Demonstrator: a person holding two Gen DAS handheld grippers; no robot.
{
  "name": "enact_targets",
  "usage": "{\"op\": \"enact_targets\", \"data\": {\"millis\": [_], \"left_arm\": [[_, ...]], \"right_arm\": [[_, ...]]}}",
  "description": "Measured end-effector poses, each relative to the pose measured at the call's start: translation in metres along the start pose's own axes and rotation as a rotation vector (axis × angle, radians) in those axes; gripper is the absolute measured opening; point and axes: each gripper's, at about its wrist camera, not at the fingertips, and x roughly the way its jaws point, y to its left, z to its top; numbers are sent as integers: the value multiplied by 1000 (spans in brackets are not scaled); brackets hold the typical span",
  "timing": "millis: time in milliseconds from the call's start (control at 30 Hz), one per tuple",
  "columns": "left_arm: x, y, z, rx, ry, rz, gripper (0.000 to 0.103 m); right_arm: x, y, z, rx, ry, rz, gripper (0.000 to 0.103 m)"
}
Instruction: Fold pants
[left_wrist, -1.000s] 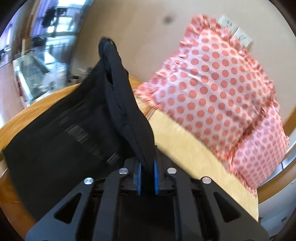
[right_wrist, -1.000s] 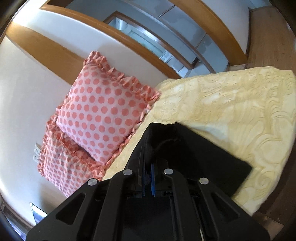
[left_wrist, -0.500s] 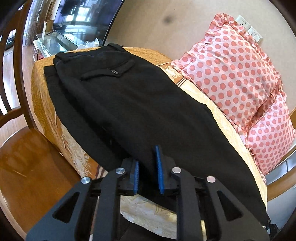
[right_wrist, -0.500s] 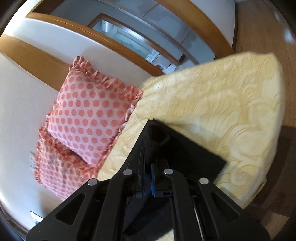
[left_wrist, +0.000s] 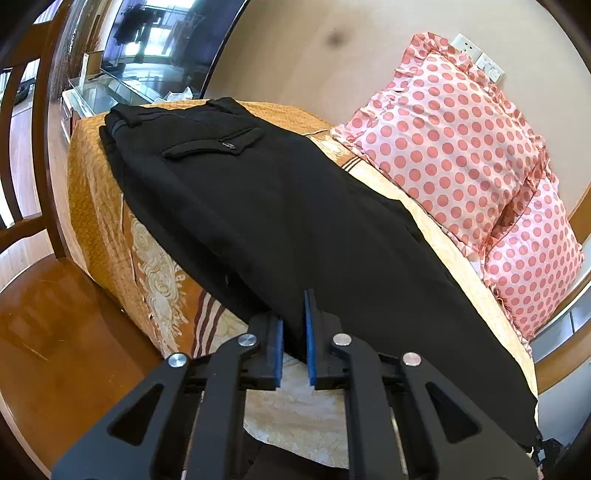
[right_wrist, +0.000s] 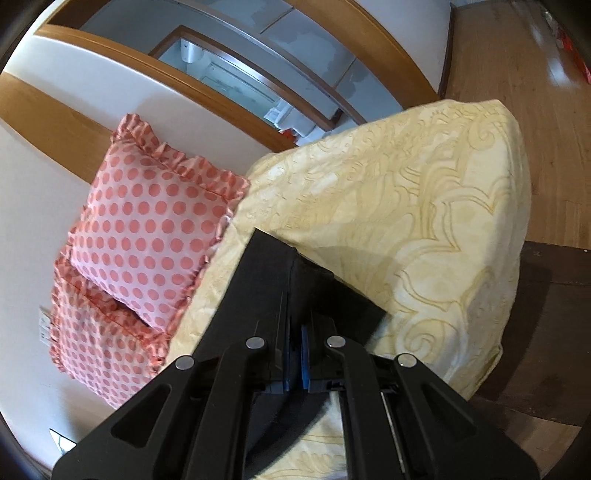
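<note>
**Left tongs have let go; trousers now lie lengthwise on the bed**

A second ago my left tongs (left_wrist: 293, 345) were pinched on a raised bunch of the black trousers (left_wrist: 295, 221), held up in front of the lens. Half a second ago the cloth was already down and the blue pads had parted. Now they stand narrowly apart, with the near edge of the trousers running just ahead of and between them; I judge nothing is gripped there.

Ahead of the left tongs the trousers stretch away across the yellow bedspread (left_wrist: 147, 258), back pocket (left_wrist: 214, 144) uppermost and waistband at the far end. The polka-dot pillows (left_wrist: 450, 147) sit to the right of them, beyond the cloth.

My right tongs (right_wrist: 294, 354) look nearly closed on the hem end of the trousers (right_wrist: 280, 273), as in both earlier views; the cloth rises into the pads while bare bedspread (right_wrist: 424, 206) spreads ahead and to the right.

I read this as the lengthwise fold just laid, legs stacked one on the other. Next would be carrying the hem end toward the waistband, and the right tongs' hold looks suited to that.
</note>
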Motion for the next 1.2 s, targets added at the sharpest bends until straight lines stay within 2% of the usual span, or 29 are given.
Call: {"op": "enact_targets", "data": {"millis": [233, 333, 400, 433, 467, 500, 533, 567, 633, 767, 833, 933, 967, 1033, 1133, 1200], "left_arm": [[1, 5, 1, 20, 5, -32, 10], [1, 8, 4, 27, 23, -56, 15], [-4, 12, 6, 18, 21, -65, 27], [-9, 15, 8, 11, 1, -43, 35], [-15, 17, 9, 5, -30, -2, 53], [-23, 21, 11, -3, -80, 49, 63], [-31, 24, 14, -9, -133, 84, 64], [-36, 26, 16, -12, -160, 97, 65], [-42, 27, 21, -13, -193, 100, 67], [-36, 7, 22, 61, -195, 53, 71], [-27, -7, 19, 115, -180, 23, 74], [-12, -20, 14, 171, -139, 9, 75], [-8, -20, 12, 182, -130, 12, 76], [2, -21, 8, 199, -110, 29, 77], [12, -14, 5, 197, -81, 24, 77], [12, -13, 3, 204, -85, 18, 77]], "right_arm": [[0, -8, -8, -8, 1, -43, 5], [-1, -5, -8, -32, 7, -59, 5], [-5, -3, -6, -46, 5, -83, 7], [-10, -3, -5, -44, -3, -93, 12], [-14, -3, -4, -37, -15, -100, 17], [-22, -4, -2, -26, -45, -128, 37], [-31, -6, 0, -13, -76, -147, 59], [-38, -9, 2, -2, -106, -143, 61], [-44, -10, 3, -8, -117, -136, 61], [-34, -11, 2, 2, -74, -109, 54], [-21, -12, -3, 21, -29, -92, 46], [-15, -5, -12, 5, -13, -77, 40], [-11, -2, -15, -2, -2, -68, 37], [-2, -3, -20, 10, 37, -33, 8], [5, 0, -23, 23, 20, 0, 6], [1, 32, -26, -66, -16, 65, 6]]}}
